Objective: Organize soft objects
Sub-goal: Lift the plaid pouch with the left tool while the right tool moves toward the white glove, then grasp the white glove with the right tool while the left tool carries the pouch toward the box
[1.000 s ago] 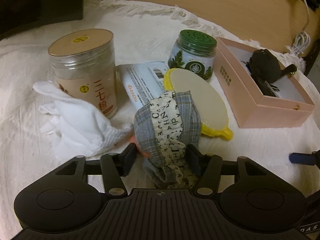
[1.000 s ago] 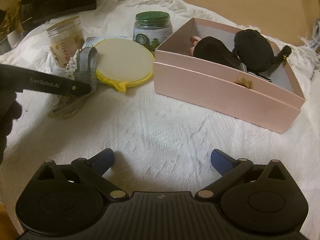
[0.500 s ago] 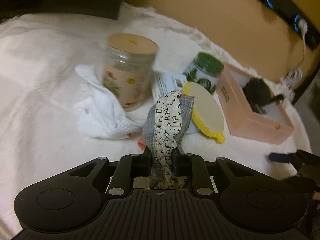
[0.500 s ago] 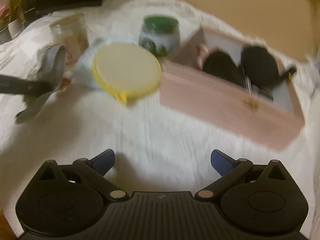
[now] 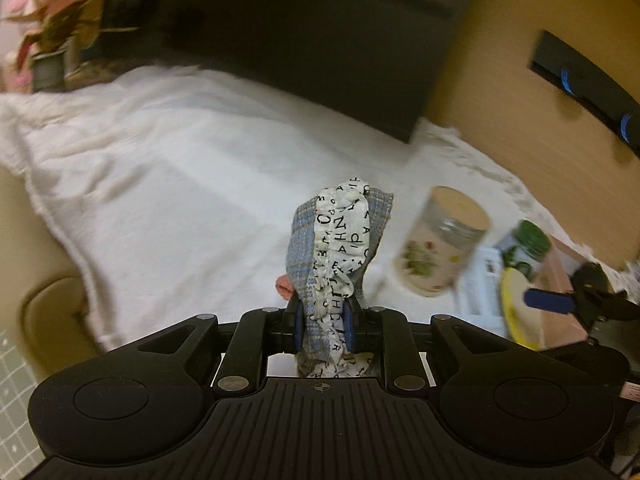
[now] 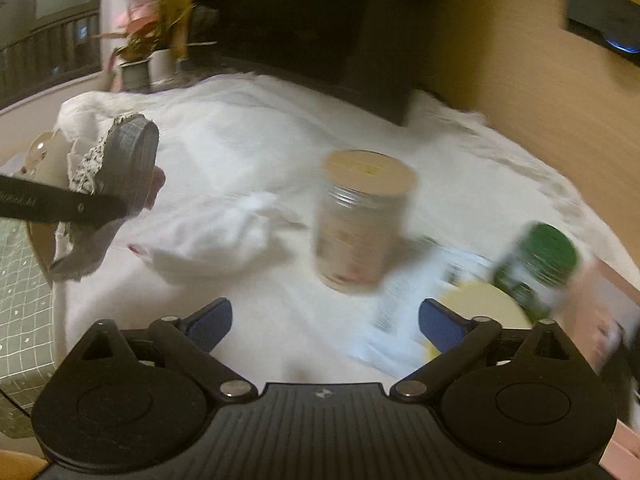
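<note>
My left gripper [image 5: 322,330] is shut on a grey plaid scrunchie with a letter-printed frill [image 5: 338,240], lifted off the white cloth-covered table [image 5: 160,184]. In the right wrist view the scrunchie [image 6: 124,164] hangs at the far left, above the table edge. A crumpled white cloth [image 6: 216,240] lies on the table ahead of my right gripper [image 6: 324,320], whose jaws stand wide and are closing with nothing between them. A pink box [image 6: 600,300] is at the far right, blurred.
A clear jar with a tan lid [image 6: 360,216], a green-lidded jar [image 6: 536,268], a round yellow-rimmed pad [image 6: 480,304] and a printed packet stand between cloth and box. A dark block [image 5: 320,40] and a potted plant [image 6: 148,48] sit at the back.
My left gripper shut on the scrunchie, lifted it and swung left, away from the jars. My right gripper also swung left, from facing the pink box to facing the white cloth.
</note>
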`<state>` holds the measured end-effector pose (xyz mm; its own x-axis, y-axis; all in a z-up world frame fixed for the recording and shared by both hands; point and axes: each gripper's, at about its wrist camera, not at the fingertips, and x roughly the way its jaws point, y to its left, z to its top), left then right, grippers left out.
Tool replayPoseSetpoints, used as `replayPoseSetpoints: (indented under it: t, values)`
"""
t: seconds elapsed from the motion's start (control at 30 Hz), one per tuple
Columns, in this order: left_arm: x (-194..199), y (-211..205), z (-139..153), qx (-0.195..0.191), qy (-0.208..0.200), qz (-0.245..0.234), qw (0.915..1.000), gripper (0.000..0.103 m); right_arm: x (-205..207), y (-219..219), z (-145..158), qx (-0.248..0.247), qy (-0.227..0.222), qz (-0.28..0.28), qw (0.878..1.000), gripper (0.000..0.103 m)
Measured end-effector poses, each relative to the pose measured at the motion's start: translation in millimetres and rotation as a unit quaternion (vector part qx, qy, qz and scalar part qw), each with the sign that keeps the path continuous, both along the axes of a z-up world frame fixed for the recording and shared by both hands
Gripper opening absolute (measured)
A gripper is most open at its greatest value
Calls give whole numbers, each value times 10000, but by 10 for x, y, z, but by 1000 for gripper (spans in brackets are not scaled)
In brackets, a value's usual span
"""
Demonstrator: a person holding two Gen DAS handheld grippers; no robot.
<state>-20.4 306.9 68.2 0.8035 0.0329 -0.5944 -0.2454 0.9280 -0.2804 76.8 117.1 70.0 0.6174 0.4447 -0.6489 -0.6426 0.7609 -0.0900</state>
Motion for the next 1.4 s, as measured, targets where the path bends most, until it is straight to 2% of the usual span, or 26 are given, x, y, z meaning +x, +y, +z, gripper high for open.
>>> replayPoseSetpoints:
  t: [0.23, 0.3, 0.4, 0.5, 0.6, 0.67, 0.77, 0.83, 0.9, 0.93, 0.97, 1.07, 1.2, 1.4]
  values:
    - [-167, 506, -70, -341, -52, 559, 9978, 21, 100, 726, -53, 205, 385, 456, 9980, 97]
    - [-196, 653, -100, -429, -34, 659, 9969, 21, 170, 947, -106, 232, 348, 405, 9983, 97]
    - [-197, 762, -142, -479, 45, 779, 9958, 21, 338, 1230, -274, 62, 340, 33, 9994, 97]
    - [-176, 823, -178, -480, 91, 723, 9962, 22, 532, 1304, -430, 66, 638, -299, 9975, 97]
    - [-158, 871, -209, -442, 209, 695, 9964, 22, 655, 1311, -504, 369, 1159, -319, 9921, 97]
    - [-138, 902, -220, -427, 245, 733, 9961, 22, 657, 1355, -510, 441, 1231, -213, 9912, 98]
    - [-83, 948, -208, -380, 276, 749, 9961, 22, 581, 1494, -544, 172, 1118, 142, 9935, 96]
    - [-49, 953, -190, -331, 263, 702, 9966, 22, 479, 1581, -563, -124, 868, 322, 9956, 89]
    - [-14, 963, -178, -311, 243, 664, 9970, 22, 407, 1596, -526, -152, 784, 518, 9955, 69]
    - [4, 959, -169, -298, 232, 645, 9972, 22, 389, 1592, -493, -143, 832, 609, 9946, 49]
    - [26, 957, -161, -285, 225, 628, 9974, 22, 372, 1581, -448, -163, 866, 686, 9937, 36]
    - [91, 929, -124, -246, 192, 588, 9978, 22, 327, 1526, -316, -170, 829, 832, 9929, 18]
    - [199, 859, -37, -190, 66, 440, 9988, 22, 309, 1334, -68, -29, 735, 774, 9943, 17]
    - [436, 688, 194, -126, -206, 100, 9997, 22, 314, 966, 632, 505, 331, 690, 9958, 17]
